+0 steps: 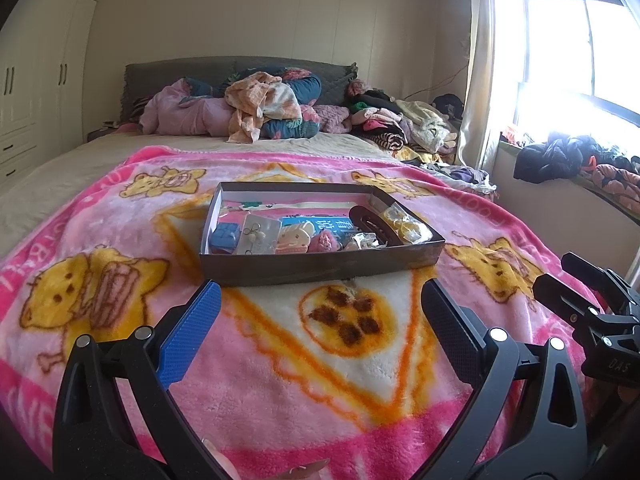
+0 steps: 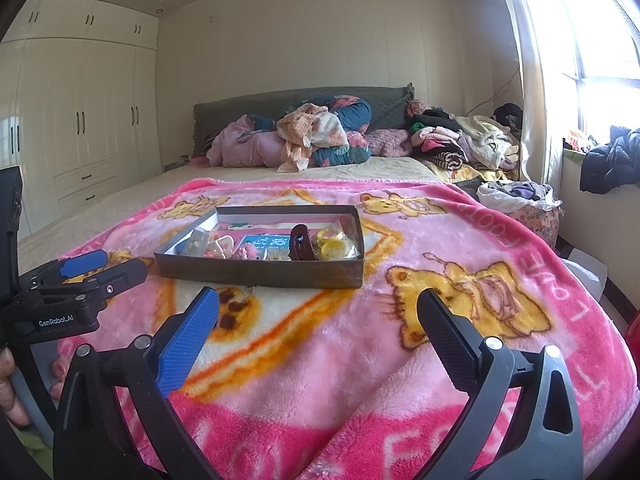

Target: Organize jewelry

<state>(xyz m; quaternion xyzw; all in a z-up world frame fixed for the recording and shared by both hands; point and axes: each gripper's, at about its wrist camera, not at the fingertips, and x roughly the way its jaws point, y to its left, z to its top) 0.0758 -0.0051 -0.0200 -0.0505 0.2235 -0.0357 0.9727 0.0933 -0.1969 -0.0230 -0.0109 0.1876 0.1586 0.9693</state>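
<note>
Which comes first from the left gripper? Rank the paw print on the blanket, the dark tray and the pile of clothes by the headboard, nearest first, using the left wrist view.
1. Paw print: on the blanket, between the open fingers of the left gripper.
2. Dark tray: just beyond, mid-blanket.
3. Pile of clothes: far end, against the headboard.

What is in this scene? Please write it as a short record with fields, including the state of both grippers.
surface: pink cartoon blanket on a bed
container: shallow dark box, open, on the blanket
contents: brown hair claw, yellow rings in a clear bag, blue cube, earring card
left gripper: open, empty, short of the box
right gripper: open, empty, short of the box
</note>
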